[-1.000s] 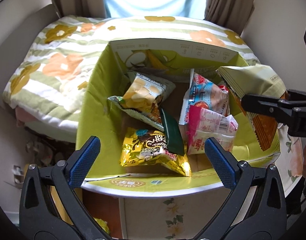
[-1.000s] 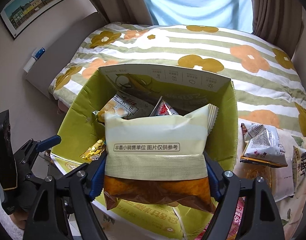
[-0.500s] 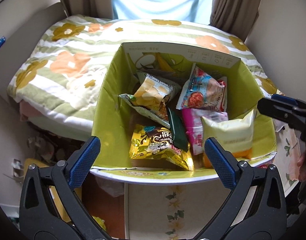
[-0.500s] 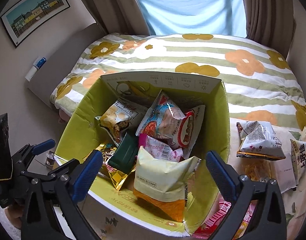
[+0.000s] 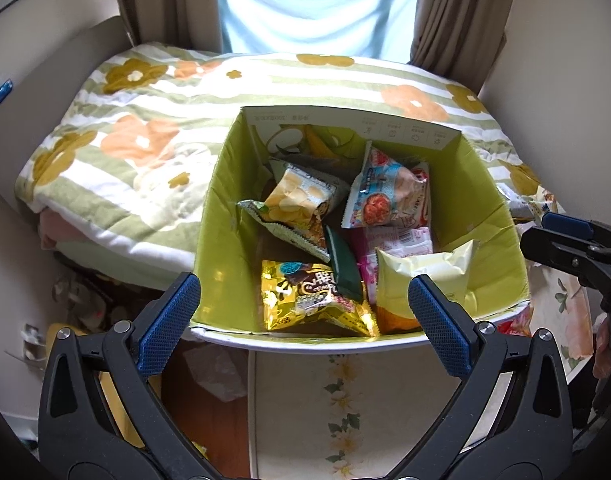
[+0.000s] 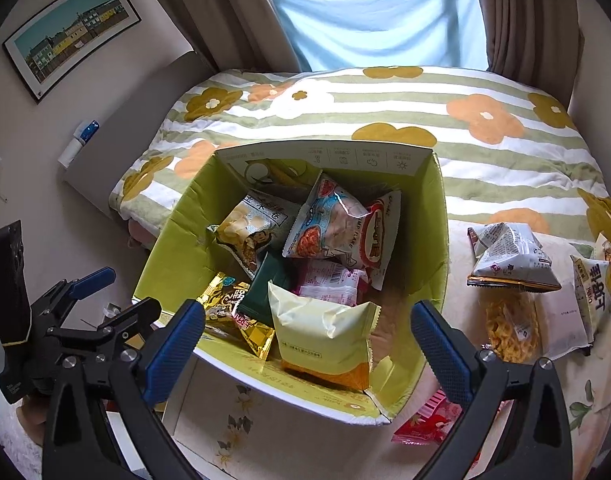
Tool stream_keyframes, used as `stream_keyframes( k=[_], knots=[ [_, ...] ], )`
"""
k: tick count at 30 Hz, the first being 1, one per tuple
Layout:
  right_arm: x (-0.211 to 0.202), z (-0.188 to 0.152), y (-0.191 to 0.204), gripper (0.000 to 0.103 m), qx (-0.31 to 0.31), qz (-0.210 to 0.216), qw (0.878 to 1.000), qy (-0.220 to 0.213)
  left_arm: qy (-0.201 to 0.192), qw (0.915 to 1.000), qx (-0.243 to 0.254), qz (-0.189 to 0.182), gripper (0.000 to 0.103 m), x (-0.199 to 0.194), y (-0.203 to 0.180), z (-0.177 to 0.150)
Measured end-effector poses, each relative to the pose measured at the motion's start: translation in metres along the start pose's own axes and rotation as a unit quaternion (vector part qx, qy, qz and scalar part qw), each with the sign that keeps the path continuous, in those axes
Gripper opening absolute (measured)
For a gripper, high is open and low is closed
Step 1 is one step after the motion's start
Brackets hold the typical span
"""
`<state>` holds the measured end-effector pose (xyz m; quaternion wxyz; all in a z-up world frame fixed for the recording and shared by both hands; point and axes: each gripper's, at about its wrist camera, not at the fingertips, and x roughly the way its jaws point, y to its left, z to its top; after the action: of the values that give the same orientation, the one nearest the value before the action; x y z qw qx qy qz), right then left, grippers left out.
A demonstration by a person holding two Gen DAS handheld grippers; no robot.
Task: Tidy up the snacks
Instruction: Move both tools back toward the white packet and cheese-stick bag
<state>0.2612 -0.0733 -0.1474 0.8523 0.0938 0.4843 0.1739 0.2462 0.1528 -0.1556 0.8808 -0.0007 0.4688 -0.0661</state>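
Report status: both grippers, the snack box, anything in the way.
Left gripper open, empty. Right gripper open, empty, above the pale yellow pack in the green box. Loose packs wait on the table, nothing blocking.

A bed (image 6: 385, 120) under a flower-striped quilt meets the window (image 6: 377, 12) (blue drape, brown curtains (image 6: 521, 16)); a framed picture (image 6: 71, 34) hangs on the pale wall

right hand-held gripper (image 6: 307, 340): jaws wide apart, empty, above box (image 6: 437, 240) | yellow bag (image 6: 325, 340): upright in box's near corner among other snacks | white bag (image 6: 509, 256): on counter (image 6: 425, 456), right of box
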Motion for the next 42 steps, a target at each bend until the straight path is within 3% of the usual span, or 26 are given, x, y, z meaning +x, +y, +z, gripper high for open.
stream_keyframes(
  k=[5, 11, 19, 27, 36, 42],
  knots=[
    [-0.021, -0.009, -0.011, 0.102, 0.004, -0.012, 1.0, -0.014, -0.012, 0.9995, 0.02, -0.023, 0.103, -0.008, -0.019, 0.005],
    [-0.052, -0.022, -0.043, 0.102, 0.019, -0.065, 0.997, -0.033, -0.022, 0.9968, 0.048, -0.06, 0.103, -0.008, -0.048, 0.008],
    [-0.092, -0.035, -0.113, 0.102, 0.077, -0.118, 0.988, -0.063, -0.023, 0.9939, 0.075, -0.078, 0.103, -0.011, -0.109, 0.011],
    [-0.111, -0.041, -0.194, 0.102, 0.109, -0.14, 0.983, -0.052, -0.006, 0.9929, 0.075, -0.092, 0.103, 0.004, -0.199, 0.01],
    [-0.114, -0.046, -0.295, 0.102, 0.179, -0.09, 0.979, -0.042, 0.02, 0.9902, 0.076, -0.115, 0.103, 0.047, -0.32, 0.011],
    [-0.098, -0.044, -0.347, 0.102, 0.225, -0.057, 0.972, -0.026, 0.043, 0.9901, 0.058, -0.12, 0.103, 0.086, -0.372, 0.01]
  ],
)
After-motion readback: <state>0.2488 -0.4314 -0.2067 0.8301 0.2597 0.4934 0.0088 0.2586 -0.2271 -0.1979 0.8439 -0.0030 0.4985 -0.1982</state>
